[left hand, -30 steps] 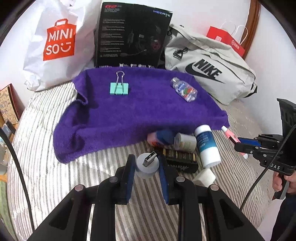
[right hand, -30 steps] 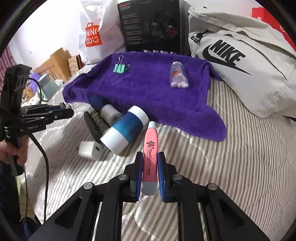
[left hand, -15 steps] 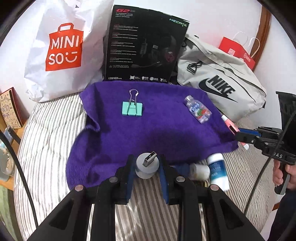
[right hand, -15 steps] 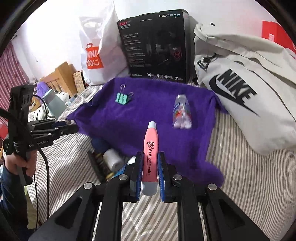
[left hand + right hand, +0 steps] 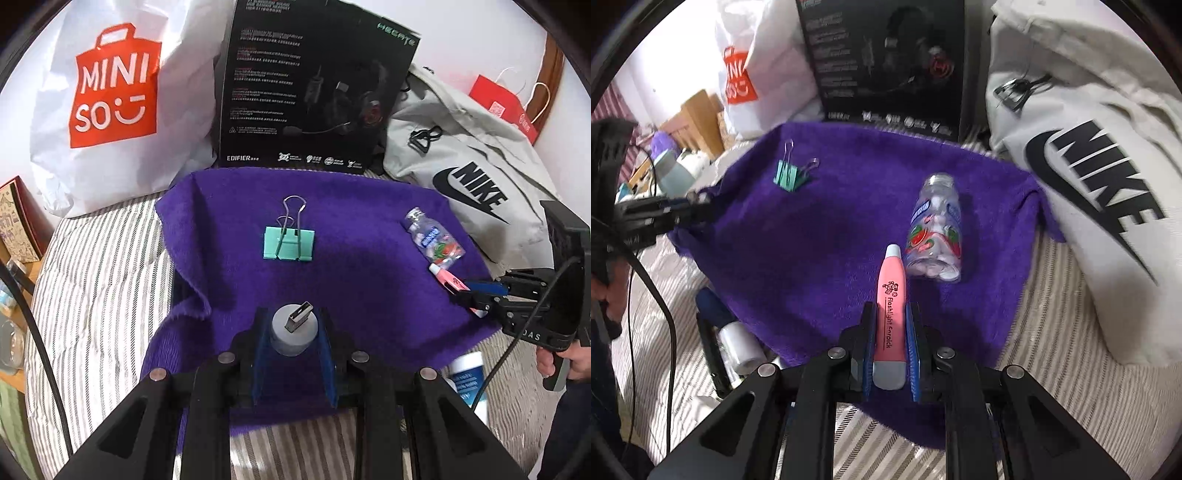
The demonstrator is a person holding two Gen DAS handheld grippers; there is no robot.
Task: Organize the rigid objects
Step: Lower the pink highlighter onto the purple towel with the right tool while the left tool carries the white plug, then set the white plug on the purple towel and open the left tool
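Two grippers were loaded as you held them over the purple towel (image 5: 354, 266) on the striped bed (image 5: 96, 280). Your left gripper (image 5: 293, 325) was clenched on a small grey USB adapter (image 5: 293, 330), its metal plug pointing up and away from the camera, above the towel's near edge. Your right gripper (image 5: 890, 332) was grasping a pink flashlight earpick (image 5: 891, 295), which stuck out forward between the blue pads with its pale tip just beside the clear candy bottle (image 5: 934, 236) (whether the two touched could not be told). That bottle lay on its side on the towel's right part, and a mint-green binder clip (image 5: 289, 243) lay further left on the towel, well apart from it. Off the towel's near edge, on the bed, lay a white-and-blue bottle (image 5: 466, 376) and a small white roll (image 5: 740, 347). Behind the towel stood a white Miniso bag (image 5: 110, 92), a black headset box (image 5: 314, 88) and a grey Nike bag (image 5: 469, 162).
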